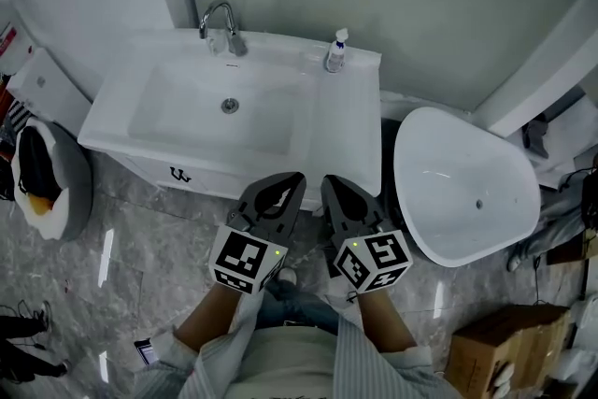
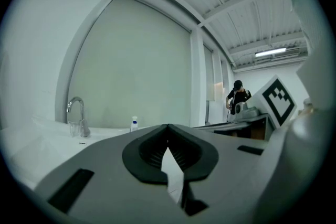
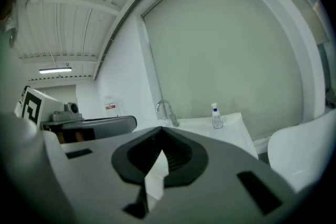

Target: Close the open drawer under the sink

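A white sink cabinet point(image 1: 350, 121) with a chrome tap point(image 1: 220, 21) and a small pump bottle point(image 1: 335, 51) stands against the wall. Below its front edge a strip of the drawer front point(image 1: 154, 168) shows, with a dark handle point(image 1: 179, 174); how far it stands out I cannot tell from above. My left gripper point(image 1: 297, 178) and right gripper point(image 1: 328, 183) are side by side at the cabinet's front right edge, both shut and empty. In the gripper views the left gripper point(image 2: 168, 126) and right gripper point(image 3: 159, 129) point over the countertop point(image 2: 37, 136) toward the tap point(image 3: 167, 111).
A white oval tub point(image 1: 467, 192) lies right of the cabinet, with a cardboard box point(image 1: 495, 346) near it. At the left stands a round container with a black liner point(image 1: 47, 182). A person point(image 2: 237, 94) works far off. The floor is grey marble point(image 1: 140, 248).
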`<state>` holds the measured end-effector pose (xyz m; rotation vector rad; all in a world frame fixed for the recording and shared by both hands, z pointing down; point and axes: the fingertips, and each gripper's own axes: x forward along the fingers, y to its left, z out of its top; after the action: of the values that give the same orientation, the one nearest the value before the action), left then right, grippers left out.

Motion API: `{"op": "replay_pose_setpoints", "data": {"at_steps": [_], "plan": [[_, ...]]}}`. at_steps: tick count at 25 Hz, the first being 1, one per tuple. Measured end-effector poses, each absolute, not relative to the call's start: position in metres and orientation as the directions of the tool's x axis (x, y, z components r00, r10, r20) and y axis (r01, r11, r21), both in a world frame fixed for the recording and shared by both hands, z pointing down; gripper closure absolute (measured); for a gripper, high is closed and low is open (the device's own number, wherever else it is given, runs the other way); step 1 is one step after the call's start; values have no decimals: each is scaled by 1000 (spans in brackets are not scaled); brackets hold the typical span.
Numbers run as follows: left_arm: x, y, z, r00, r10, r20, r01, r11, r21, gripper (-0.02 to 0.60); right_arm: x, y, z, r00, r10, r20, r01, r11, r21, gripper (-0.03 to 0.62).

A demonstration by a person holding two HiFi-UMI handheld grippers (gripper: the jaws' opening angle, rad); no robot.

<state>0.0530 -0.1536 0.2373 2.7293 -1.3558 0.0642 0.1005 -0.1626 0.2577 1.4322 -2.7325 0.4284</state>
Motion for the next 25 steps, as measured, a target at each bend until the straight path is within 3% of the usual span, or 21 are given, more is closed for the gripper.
{"op": "replay_pose_setpoints", "data": {"at_steps": [25], "plan": [[49, -139, 215, 637, -769, 49, -770, -633, 81, 566, 83, -140, 228, -617, -776, 133, -784, 591, -192, 585]]}}
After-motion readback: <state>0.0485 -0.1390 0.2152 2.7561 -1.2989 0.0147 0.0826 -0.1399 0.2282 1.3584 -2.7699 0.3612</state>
